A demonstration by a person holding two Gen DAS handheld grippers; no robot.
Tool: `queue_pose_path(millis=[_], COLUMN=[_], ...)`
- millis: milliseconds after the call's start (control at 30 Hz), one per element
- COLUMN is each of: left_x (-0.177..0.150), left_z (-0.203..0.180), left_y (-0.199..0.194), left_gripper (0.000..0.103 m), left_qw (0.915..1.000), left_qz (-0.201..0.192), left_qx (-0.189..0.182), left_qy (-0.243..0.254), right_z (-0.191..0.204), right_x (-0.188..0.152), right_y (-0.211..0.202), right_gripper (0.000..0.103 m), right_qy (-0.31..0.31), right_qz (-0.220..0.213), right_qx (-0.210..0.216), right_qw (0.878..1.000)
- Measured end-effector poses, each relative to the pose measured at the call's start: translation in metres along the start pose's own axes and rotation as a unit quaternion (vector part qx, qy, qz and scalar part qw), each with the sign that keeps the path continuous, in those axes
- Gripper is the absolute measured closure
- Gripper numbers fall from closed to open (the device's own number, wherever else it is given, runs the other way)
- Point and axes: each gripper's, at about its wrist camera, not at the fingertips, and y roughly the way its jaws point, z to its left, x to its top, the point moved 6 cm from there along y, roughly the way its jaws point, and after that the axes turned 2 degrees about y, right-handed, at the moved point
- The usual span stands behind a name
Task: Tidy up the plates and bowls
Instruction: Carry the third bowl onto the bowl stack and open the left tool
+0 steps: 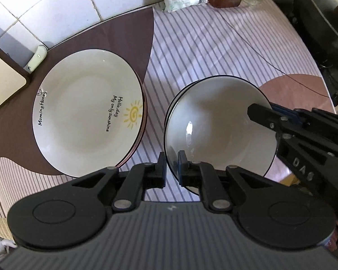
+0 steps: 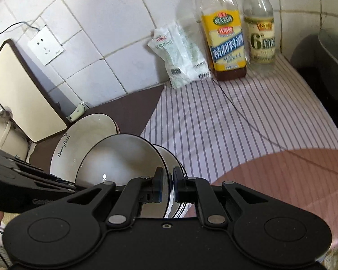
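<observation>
Between both grippers hangs the bowl (image 1: 216,128), its rim pinched by the left gripper (image 1: 171,167) and right gripper (image 2: 168,185), directly over the bowl stack (image 2: 171,157). Best to lower it level, centred, beside the plates (image 1: 87,112), before either jaw lets go.

The table (image 1: 214,51) is wearing a striped cloth with brown and pink patches. A stack of plates (image 1: 87,112) is sitting on the brown patch — the landmark here. Just right of the plates, bowls (image 1: 214,123) are resting on the stripes. Beyond the plates — against the tiled wall — a white packet (image 2: 180,56) and two bottles (image 2: 225,40) are standing.
</observation>
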Motion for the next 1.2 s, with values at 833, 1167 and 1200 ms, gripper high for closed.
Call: queue_pose_path(millis=[833,1167,1200], left_x=[-0.038,-0.07,-0.074], left_z=[0.022,0.023,0.024], left_y=[-0.049,-0.057,-0.056], left_gripper=[0.064,0.063,0.062], left_qw=[0.9742,0.9608,0.959], left_qz=[-0.115,-0.147,-0.159], left_qx=[-0.119,-0.173,-0.17], left_qy=[-0.154,-0.159,-0.162], right_z=[0.009,-0.011,-0.014], right_x=[0.007,-0.041,-0.046], right_y=[-0.035,-0.053,-0.051], right_gripper=[0.063,0.051,0.05], right_qy=[-0.094,-0.105,-0.105], right_qz=[-0.031,-0.014,-0.013], right_qx=[0.021,0.115,0.114], right_qw=[0.995,0.988,0.988])
